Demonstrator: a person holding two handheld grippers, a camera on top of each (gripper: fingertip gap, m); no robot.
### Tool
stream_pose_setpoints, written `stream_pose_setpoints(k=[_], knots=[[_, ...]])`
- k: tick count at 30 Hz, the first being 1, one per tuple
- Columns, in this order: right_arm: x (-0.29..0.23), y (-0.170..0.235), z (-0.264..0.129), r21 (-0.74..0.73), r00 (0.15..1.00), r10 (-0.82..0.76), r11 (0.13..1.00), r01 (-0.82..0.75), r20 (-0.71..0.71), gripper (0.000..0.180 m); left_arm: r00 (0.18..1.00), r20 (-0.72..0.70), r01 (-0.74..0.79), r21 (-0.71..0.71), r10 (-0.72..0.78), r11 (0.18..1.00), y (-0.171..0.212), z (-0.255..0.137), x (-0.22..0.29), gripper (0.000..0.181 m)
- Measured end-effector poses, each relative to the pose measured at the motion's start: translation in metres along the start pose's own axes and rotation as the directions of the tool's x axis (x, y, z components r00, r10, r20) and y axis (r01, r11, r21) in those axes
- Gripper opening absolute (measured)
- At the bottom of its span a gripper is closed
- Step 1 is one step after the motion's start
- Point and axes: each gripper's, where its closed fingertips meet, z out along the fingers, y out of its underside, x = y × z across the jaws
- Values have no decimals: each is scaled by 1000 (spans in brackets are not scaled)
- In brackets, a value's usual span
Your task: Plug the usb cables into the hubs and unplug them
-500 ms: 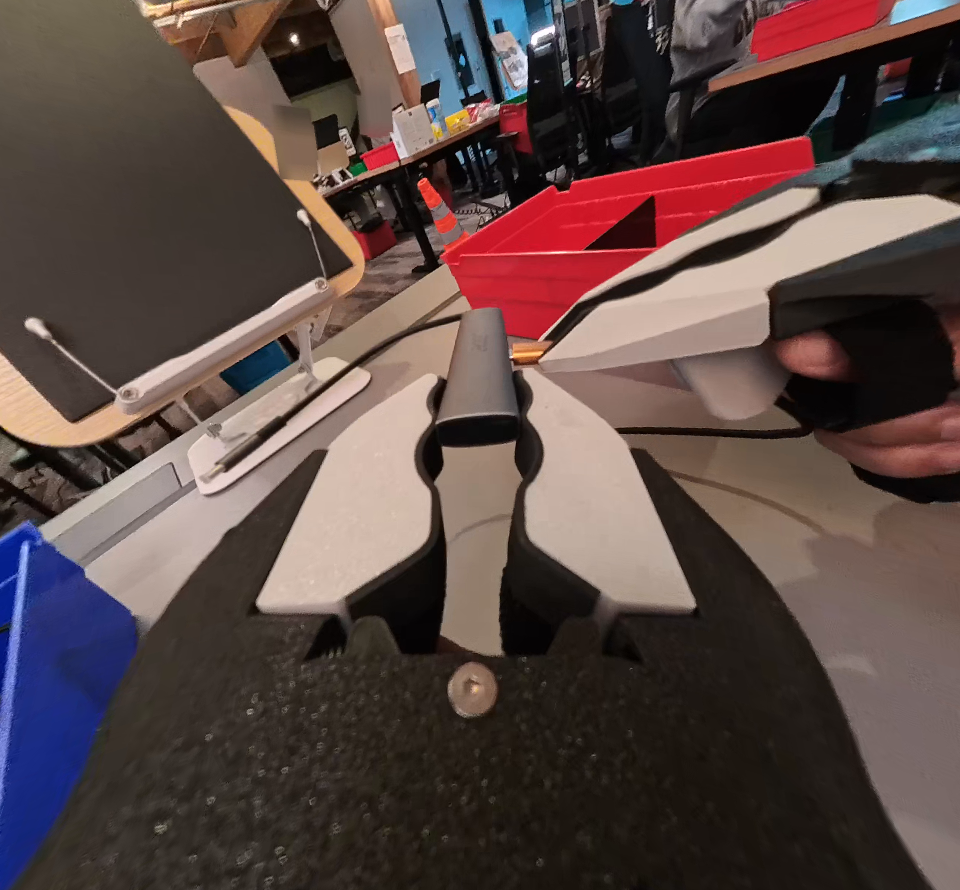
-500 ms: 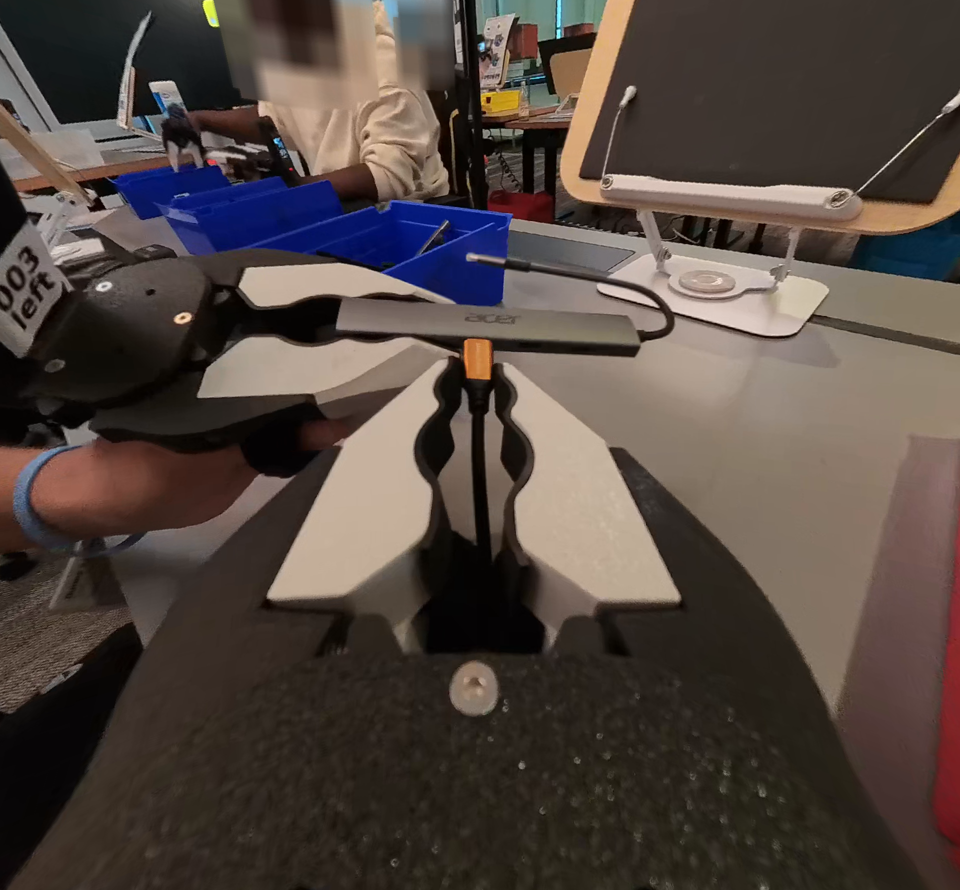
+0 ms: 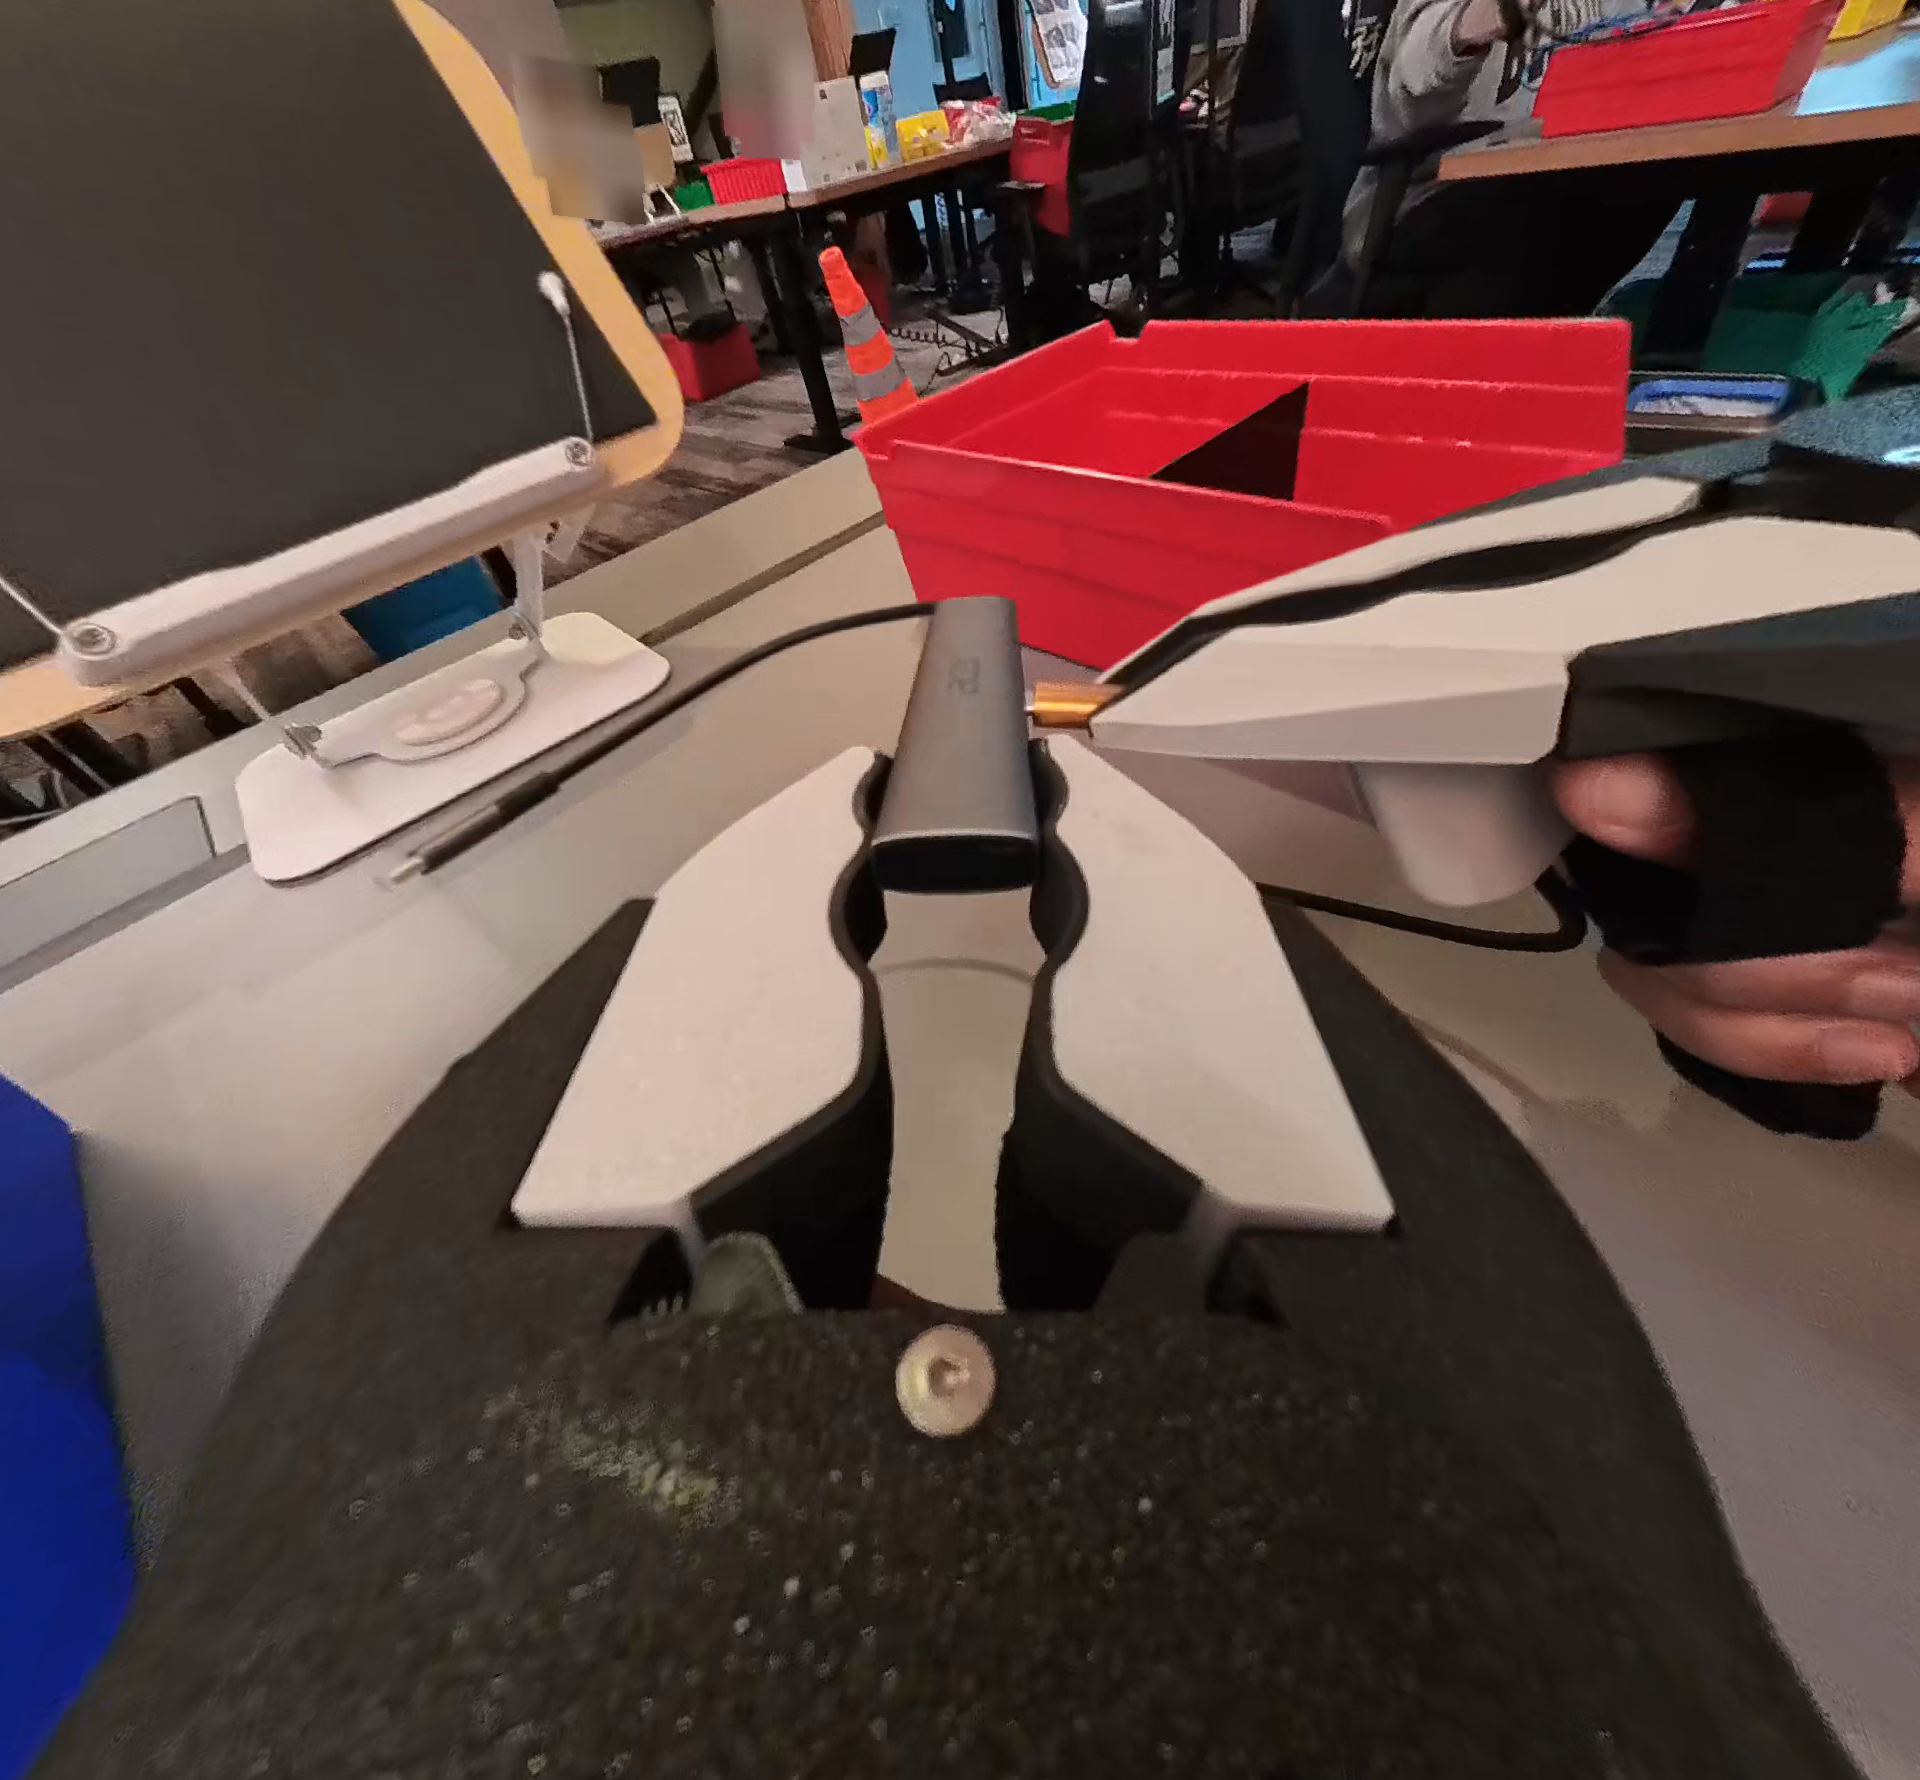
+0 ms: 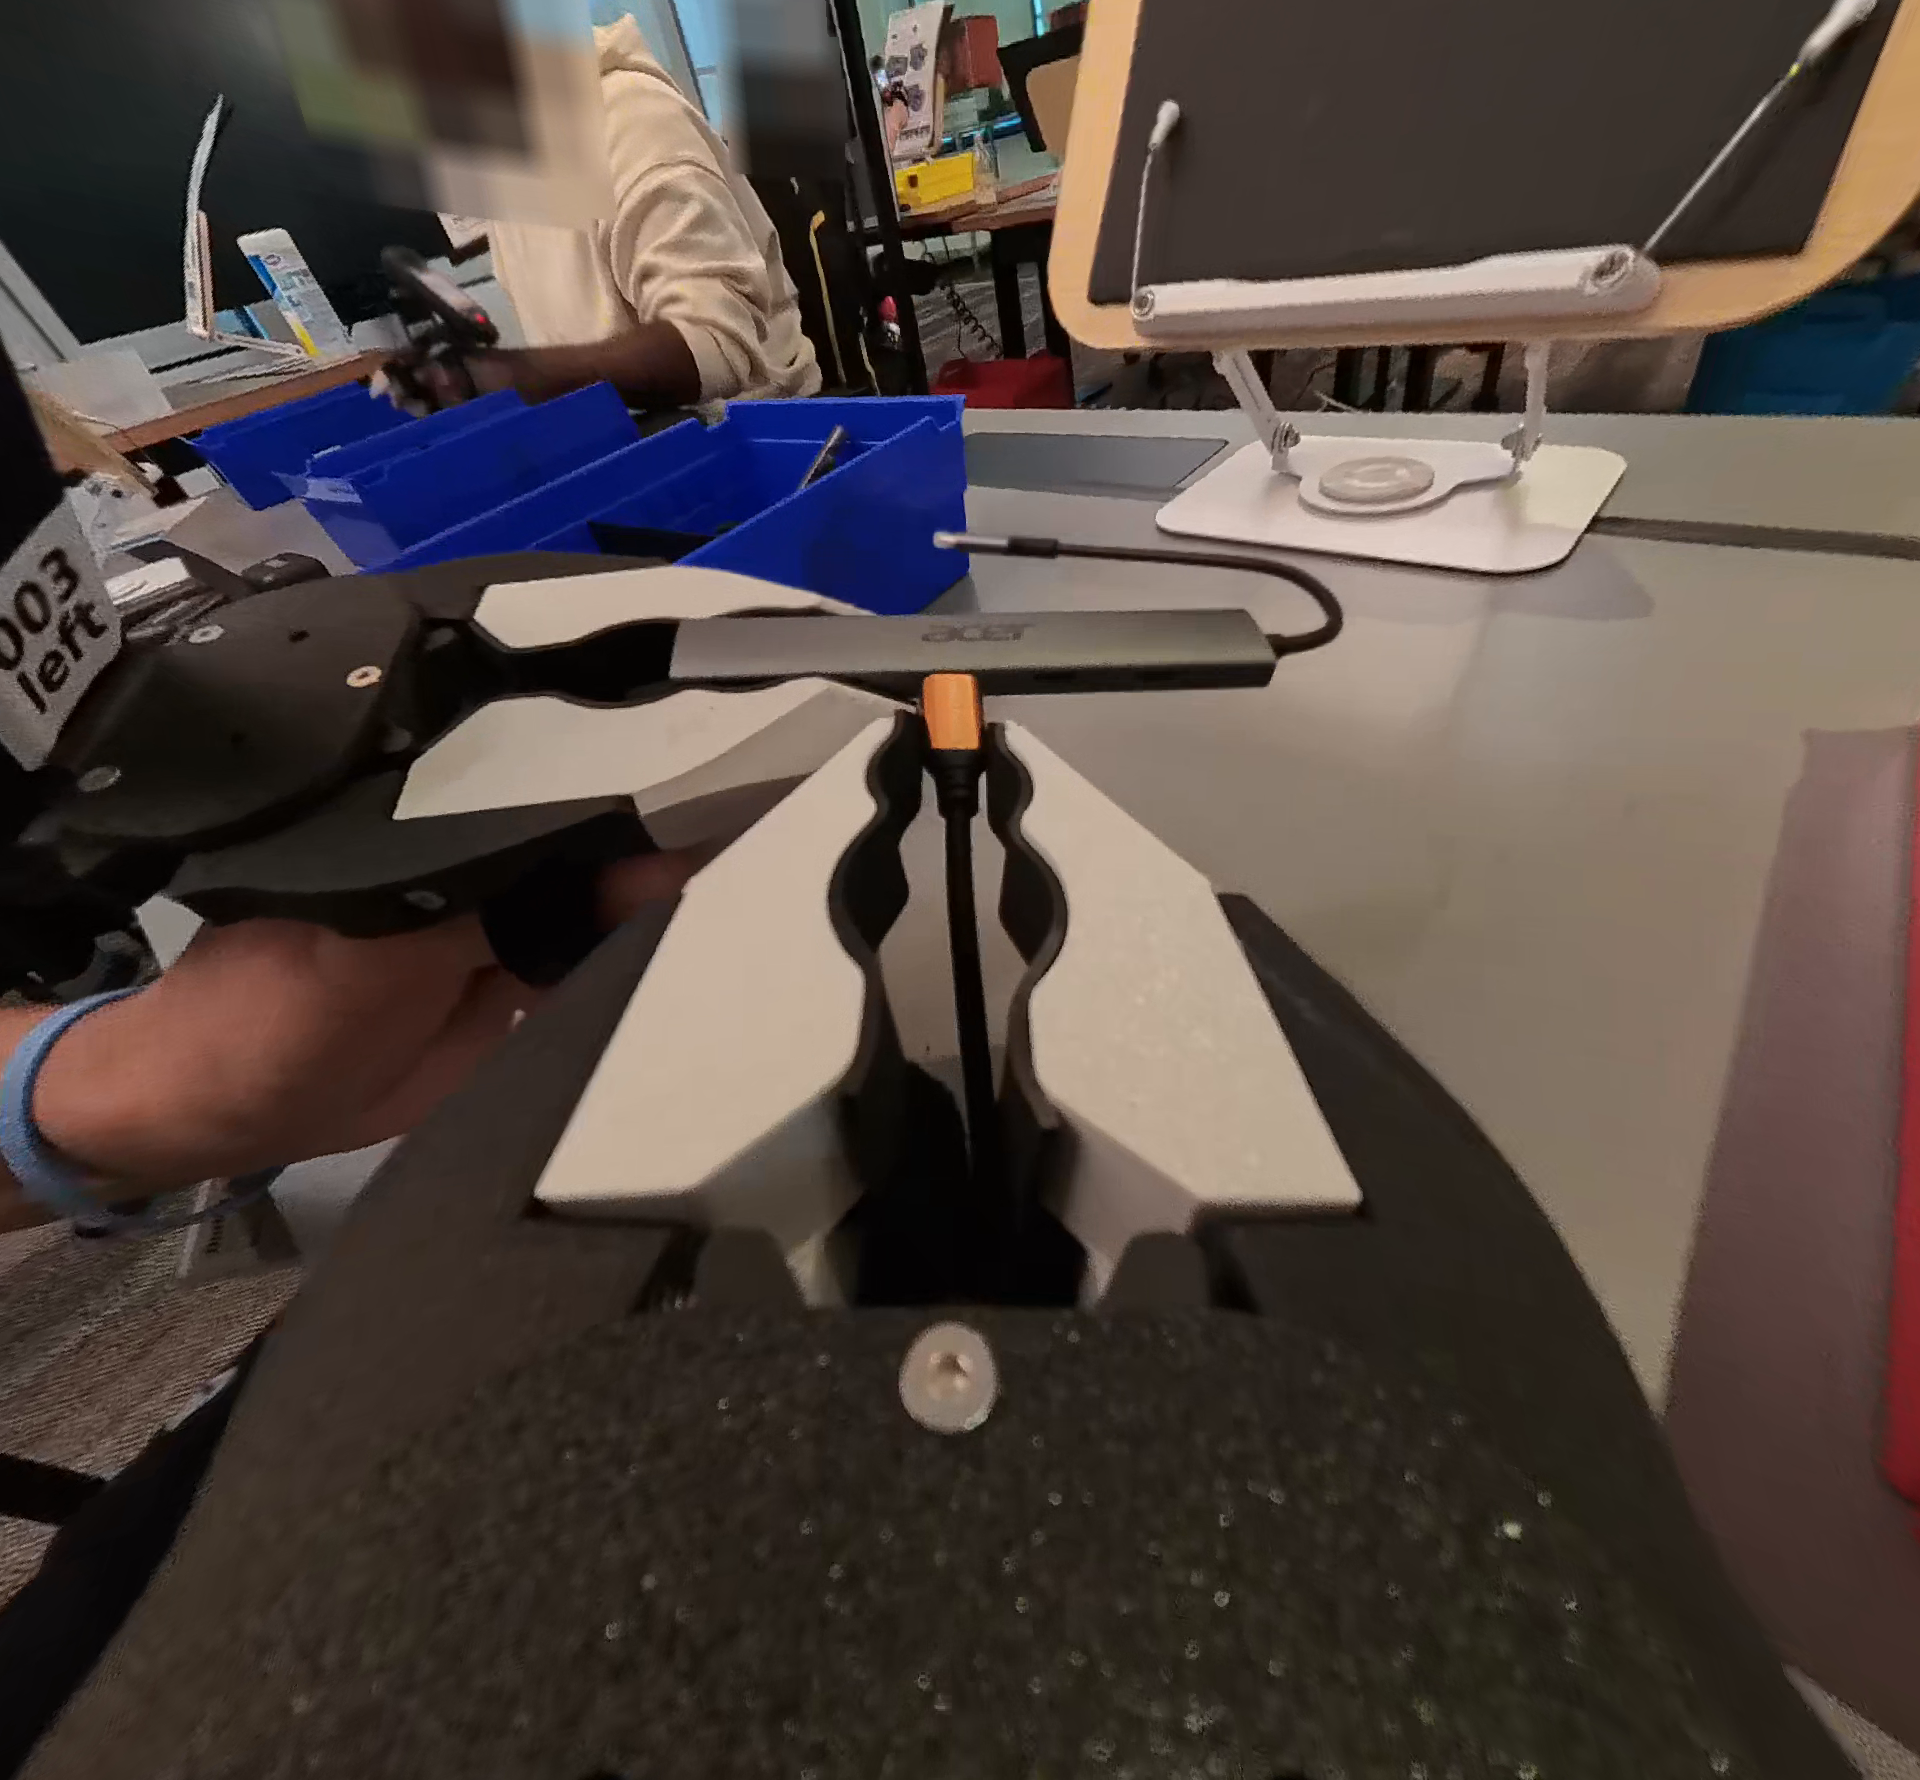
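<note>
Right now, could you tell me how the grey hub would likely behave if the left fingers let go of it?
The hub looks rigid and slim, probably light. Held off the table only by the left gripper and the orange plug, it would likely sag or twist on that plug.

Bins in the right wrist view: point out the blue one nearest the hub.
The blue bin directly behind the grey hub, beside the hub's own loose plug; the other blue bins sit farther back left.

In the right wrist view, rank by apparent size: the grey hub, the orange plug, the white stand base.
1. White stand base and grey hub: similar span; the base sits farther back, so unranked.
2. Orange plug, clearly smallest.
</note>
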Motion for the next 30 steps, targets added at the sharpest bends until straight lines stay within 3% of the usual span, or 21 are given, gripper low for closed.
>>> stream_pose_setpoints(k=[4,6,7,10,11,15,19,23,26,30], knots=[[7,7,-4,-28,1000,21,999,-21,-9,11,999,22,48,-35,-48,998,9,6,-6,25],[19,0,-19,7,998,-4,1000,5,-57,10,971,179,169,-37,-160,985,19,-1,-64,24],[22,-7,-24,30,998,1,1000,1,-55,10,962,189,206,-33,-196,978,20,-5,-81,24],[17,-17,-19,34,999,-36,999,36,-4,10,990,66,-125,-10,126,992,-4,-5,-15,24],[12,-24,-17,34,999,-14,999,13,44,11,987,52,-155,-2,155,988,-7,-3,-8,24],[2,-92,-41,92,959,26,994,-54,281,11,994,41,102,-59,-99,993,18,0,-48,24],[12,-164,-69,70,900,36,995,-74,434,11,998,-7,64,-127,-65,990,41,-5,-34,24],[38,-213,-83,72,899,-33,997,1,436,11,999,-47,5,-122,-10,993,35,-4,-16,24],[49,-222,-90,31,879,-82,997,76,469,11,997,-69,-31,-129,22,991,35,-6,-11,24],[95,-194,-79,-95,895,-141,976,199,423,11,998,-68,-18,-142,8,990,40,-7,-14,24]])
